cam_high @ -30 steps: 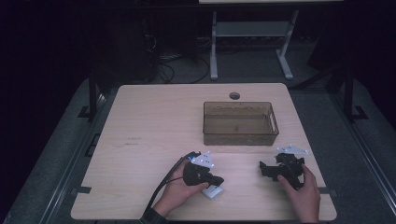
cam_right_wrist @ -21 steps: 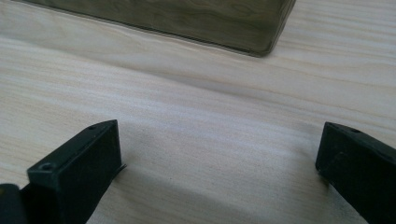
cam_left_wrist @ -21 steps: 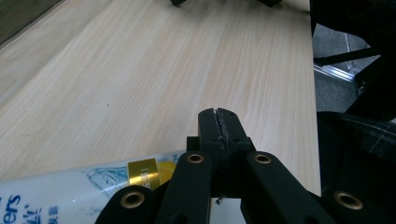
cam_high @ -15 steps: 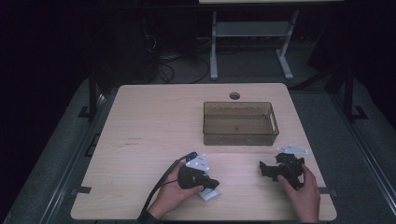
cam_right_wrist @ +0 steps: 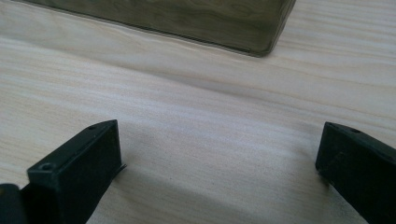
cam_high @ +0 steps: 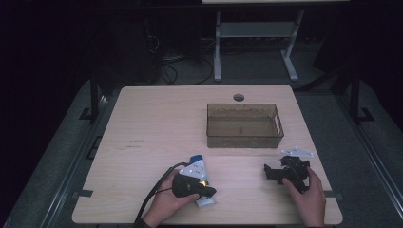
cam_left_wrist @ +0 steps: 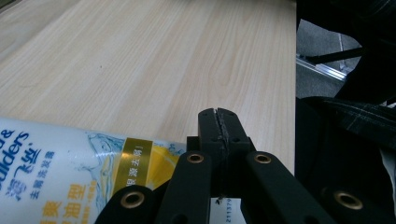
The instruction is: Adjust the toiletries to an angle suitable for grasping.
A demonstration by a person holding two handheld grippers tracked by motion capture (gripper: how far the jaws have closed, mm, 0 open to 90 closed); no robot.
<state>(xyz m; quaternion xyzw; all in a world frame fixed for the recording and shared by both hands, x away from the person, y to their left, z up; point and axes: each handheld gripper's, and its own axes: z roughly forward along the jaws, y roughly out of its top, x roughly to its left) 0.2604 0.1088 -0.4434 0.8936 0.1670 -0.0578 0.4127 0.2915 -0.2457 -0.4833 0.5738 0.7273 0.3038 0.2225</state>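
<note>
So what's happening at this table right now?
A person sits at a wooden table with a handheld gripper in each hand. The left gripper, fingers shut and empty, rests beside a white bottle lying on its side. The right gripper is open over bare wood, near a clear brown bin.

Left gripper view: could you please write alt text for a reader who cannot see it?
The left gripper has its black jaws shut with nothing between them, beside a white bottle with a yellow label lying on the wooden table.
</note>
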